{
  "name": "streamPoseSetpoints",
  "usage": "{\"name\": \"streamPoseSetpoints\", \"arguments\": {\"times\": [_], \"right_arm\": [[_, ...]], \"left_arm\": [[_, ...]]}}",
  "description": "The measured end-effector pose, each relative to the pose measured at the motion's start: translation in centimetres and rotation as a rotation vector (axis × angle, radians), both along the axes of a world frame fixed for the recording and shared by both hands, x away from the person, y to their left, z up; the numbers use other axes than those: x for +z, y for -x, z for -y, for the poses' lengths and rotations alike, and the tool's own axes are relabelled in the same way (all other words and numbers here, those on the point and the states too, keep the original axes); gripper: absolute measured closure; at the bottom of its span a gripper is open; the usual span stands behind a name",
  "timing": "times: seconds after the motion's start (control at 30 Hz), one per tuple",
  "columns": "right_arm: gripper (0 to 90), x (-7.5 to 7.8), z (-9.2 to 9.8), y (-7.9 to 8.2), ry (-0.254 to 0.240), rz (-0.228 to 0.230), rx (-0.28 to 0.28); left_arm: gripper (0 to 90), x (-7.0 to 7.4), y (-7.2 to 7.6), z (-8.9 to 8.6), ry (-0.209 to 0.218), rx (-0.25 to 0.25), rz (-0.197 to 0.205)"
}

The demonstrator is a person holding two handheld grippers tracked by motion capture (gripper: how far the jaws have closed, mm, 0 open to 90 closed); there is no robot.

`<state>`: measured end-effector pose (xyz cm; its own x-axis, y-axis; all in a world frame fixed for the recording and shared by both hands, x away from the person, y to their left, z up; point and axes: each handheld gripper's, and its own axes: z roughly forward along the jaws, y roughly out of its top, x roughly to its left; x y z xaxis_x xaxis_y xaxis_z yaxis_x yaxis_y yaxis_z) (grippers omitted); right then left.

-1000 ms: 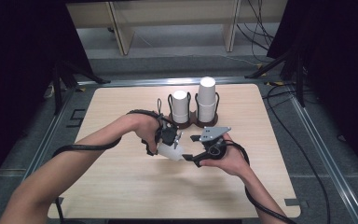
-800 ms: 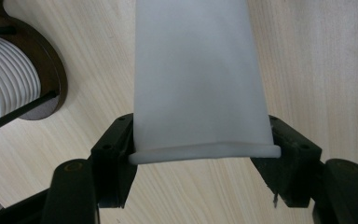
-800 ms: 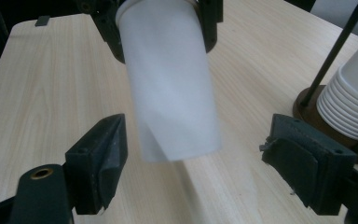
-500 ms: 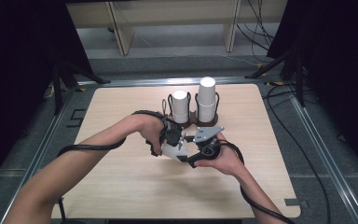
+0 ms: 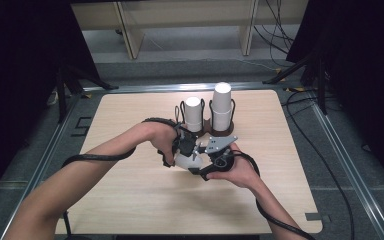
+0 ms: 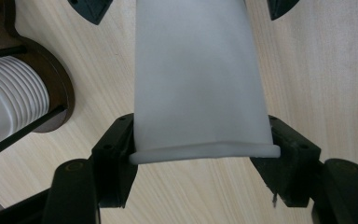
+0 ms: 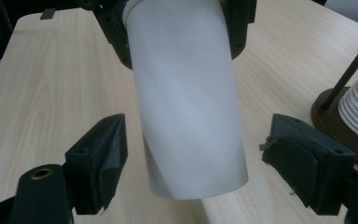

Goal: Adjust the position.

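Note:
A white paper cup (image 6: 196,74) lies level above the table, and my left gripper (image 6: 200,142) is shut on it just above its rolled rim, one jaw on each side. In the right gripper view the same cup (image 7: 186,102) points its closed bottom toward the camera. My right gripper (image 7: 196,149) is open, its jaws straddling that end with a gap on both sides. In the high view the two grippers meet at mid-table, left gripper (image 5: 182,146) and right gripper (image 5: 206,159), with the cup (image 5: 184,161) between them.
Two dark wire cup holders stand behind the hands, each with a stack of white cups: a shorter stack (image 5: 194,112) and a taller stack (image 5: 222,106). One holder base (image 6: 58,100) lies close to the left jaw. The wooden table (image 5: 130,200) spreads around them.
The right gripper has edged in toward the left one, so its jaws now straddle the cup's bottom end. The left gripper has kept its hold.

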<state>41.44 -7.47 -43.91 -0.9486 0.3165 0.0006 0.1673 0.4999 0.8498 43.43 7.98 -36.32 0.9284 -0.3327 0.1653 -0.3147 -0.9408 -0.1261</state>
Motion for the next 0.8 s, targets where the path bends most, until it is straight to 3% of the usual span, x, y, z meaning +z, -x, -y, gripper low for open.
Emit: {"name": "streamPoseSetpoints", "arguments": {"times": [0.23,0.27,0.47,0.8], "right_arm": [[21.0,-0.3,-0.25,0.04,0.001,-0.005,0.002],[20.9,-0.34,-0.28,-0.05,0.005,0.013,0.008],[21.0,-0.44,-0.29,0.07,0.004,-0.011,0.003],[21.2,-0.59,-0.21,0.07,-0.006,-0.01,0.004]], "left_arm": [[34.3,0.09,0.04,0.23,0.004,-0.005,-0.005],[34.3,0.1,0.07,0.26,0.006,-0.003,-0.007],[34.3,0.22,0.13,0.51,0.006,-0.009,-0.004],[34.4,0.28,0.16,0.62,0.016,-0.007,-0.001]]}}
